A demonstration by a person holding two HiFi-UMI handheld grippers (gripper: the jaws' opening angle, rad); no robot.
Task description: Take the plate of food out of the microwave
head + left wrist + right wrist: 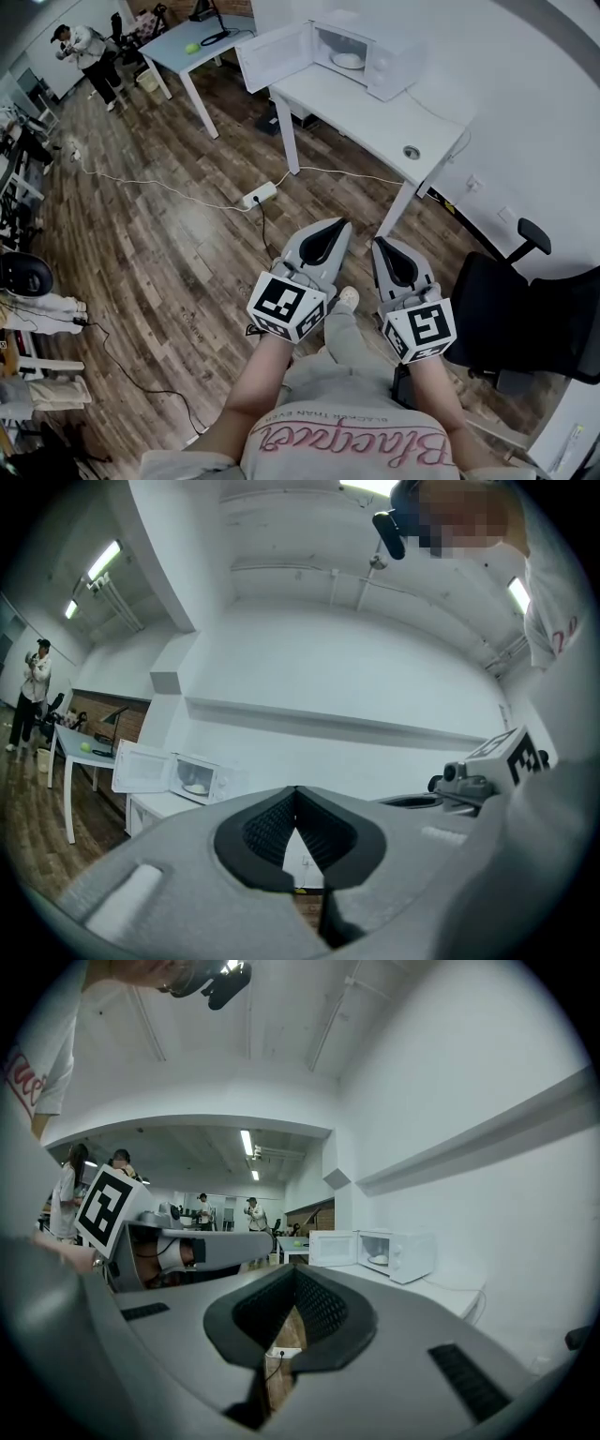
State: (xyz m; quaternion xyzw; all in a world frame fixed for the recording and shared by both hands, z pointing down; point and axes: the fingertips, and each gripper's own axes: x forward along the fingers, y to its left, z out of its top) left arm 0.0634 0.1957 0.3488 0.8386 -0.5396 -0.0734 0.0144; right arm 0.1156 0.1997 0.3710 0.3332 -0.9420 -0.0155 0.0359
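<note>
A white microwave (361,56) stands with its door (272,54) swung open at the far end of a white table (375,117). Inside it sits a pale plate of food (347,60). Both grippers are held low over the wooden floor, well short of the table. My left gripper (339,225) is shut with nothing between its pads. My right gripper (382,244) beside it is also shut and holds nothing. The left gripper view has the microwave (178,775) far off at the left. The right gripper view has the microwave (398,1252) ahead, with the plate (379,1260) inside.
A power strip (260,195) and cables lie on the floor between me and the table. A black office chair (525,309) stands at the right. A second table (187,47) stands beyond the microwave door, and a person (89,52) stands at the far left.
</note>
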